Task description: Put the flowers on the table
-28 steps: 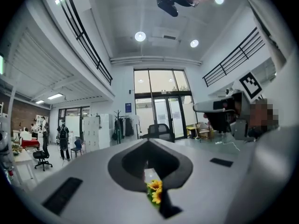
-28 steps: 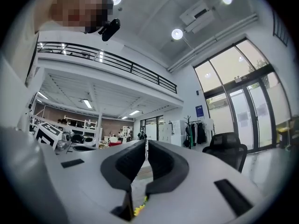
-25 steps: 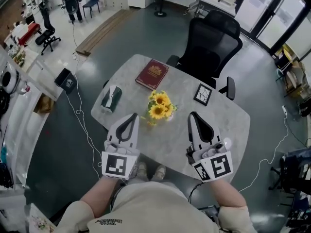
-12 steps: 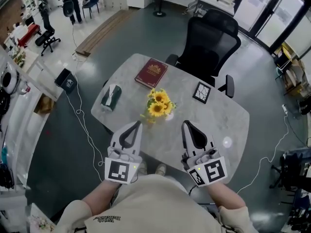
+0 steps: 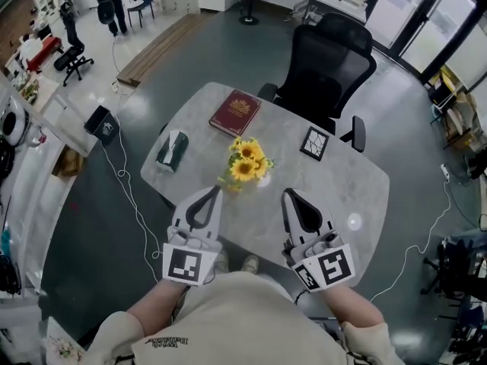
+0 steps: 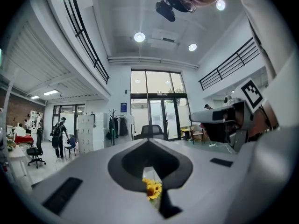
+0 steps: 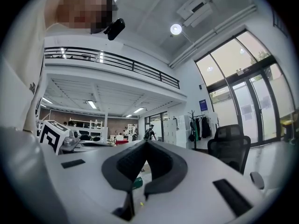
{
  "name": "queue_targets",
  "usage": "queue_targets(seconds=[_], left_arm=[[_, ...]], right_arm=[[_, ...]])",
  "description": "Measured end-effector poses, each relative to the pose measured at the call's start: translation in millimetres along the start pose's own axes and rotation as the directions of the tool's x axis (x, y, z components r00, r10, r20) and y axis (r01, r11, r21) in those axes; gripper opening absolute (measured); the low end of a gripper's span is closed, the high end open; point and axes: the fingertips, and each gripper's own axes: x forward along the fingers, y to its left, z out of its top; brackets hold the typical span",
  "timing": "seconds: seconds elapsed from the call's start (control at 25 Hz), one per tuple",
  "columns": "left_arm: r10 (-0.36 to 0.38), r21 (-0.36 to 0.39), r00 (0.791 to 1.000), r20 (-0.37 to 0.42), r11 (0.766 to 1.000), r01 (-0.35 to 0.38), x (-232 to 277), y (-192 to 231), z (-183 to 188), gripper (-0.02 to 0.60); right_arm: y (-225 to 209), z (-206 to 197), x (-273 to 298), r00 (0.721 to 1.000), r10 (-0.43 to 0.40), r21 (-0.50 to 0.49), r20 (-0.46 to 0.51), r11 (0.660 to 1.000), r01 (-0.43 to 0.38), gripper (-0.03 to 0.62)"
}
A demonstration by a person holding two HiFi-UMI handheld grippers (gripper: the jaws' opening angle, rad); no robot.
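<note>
A bunch of yellow sunflowers (image 5: 245,164) stands upright on the grey marble table (image 5: 335,188), near its middle. My left gripper (image 5: 217,190) hovers just in front of the flowers and a little to their left, jaws shut and empty. My right gripper (image 5: 287,194) is level with it, to the flowers' front right, also shut with nothing in it. In the left gripper view the sunflowers (image 6: 152,189) show through the slot below the closed tips (image 6: 148,141). The right gripper view shows its own closed tips (image 7: 146,142) and the far room.
A red book (image 5: 236,113) lies at the table's far side, a green pack (image 5: 171,151) at its left end, a black framed card (image 5: 314,144) at the far right. A small white disc (image 5: 354,221) lies right of my right gripper. A black office chair (image 5: 331,67) stands behind the table.
Both grippers have drawn back toward my body, the right one also shifting left, which uncovers the white disc. The flowers have not moved.
</note>
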Motion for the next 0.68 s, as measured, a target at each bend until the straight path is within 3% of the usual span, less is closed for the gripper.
queue_targets(seconds=[0.68], left_arm=[[-0.009, 0.013, 1.0, -0.006, 1.0, 0.009, -2.0, -9.2, -0.2, 0.005]], right_arm=[[3.5, -1.4, -0.1, 0.999, 0.031, -0.002, -0.02, 1.0, -0.031, 0.009]])
